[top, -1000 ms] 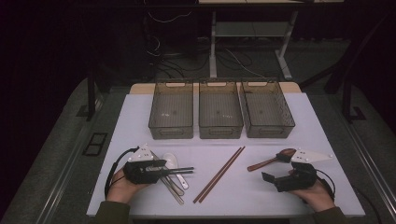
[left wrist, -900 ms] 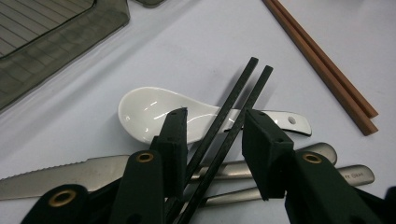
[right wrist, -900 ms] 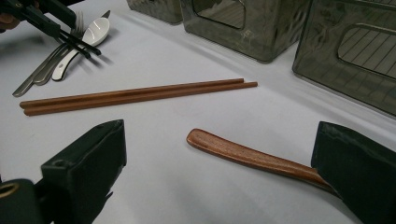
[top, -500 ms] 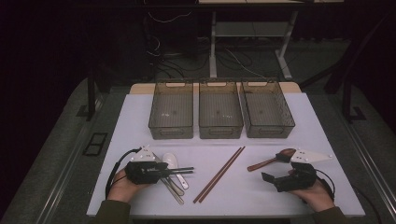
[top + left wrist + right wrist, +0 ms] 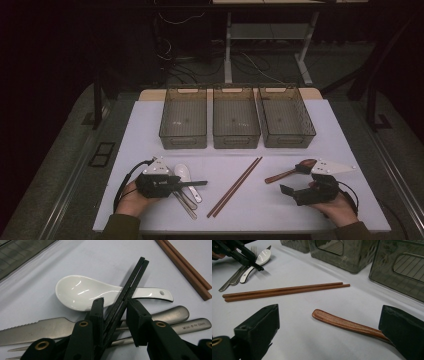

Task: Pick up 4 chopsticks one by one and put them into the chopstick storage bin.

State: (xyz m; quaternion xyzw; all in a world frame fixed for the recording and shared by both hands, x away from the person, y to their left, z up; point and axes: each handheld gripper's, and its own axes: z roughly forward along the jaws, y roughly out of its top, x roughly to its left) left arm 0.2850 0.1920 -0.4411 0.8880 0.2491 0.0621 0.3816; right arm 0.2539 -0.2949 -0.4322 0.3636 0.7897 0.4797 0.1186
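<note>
My left gripper [image 5: 178, 184] [image 5: 115, 302] is shut on a pair of black chopsticks [image 5: 194, 183] [image 5: 130, 277], its jaws having just been closing on them. The sticks jut out level over a white ceramic spoon [image 5: 182, 172] [image 5: 80, 293] and the metal cutlery [image 5: 175, 315] lying under it. My right gripper [image 5: 292, 192] [image 5: 329, 311] stands wide open at the table's front right. The handle of a wooden spoon [image 5: 290, 172] [image 5: 344, 323] lies on the table between its jaws, untouched.
A pair of brown wooden chopsticks [image 5: 235, 186] [image 5: 284, 291] lies slantwise mid-table. Three smoky plastic bins stand in a row at the back: left [image 5: 183, 141], middle [image 5: 236, 141], right [image 5: 290, 141]. The table's front edge runs just below both hands.
</note>
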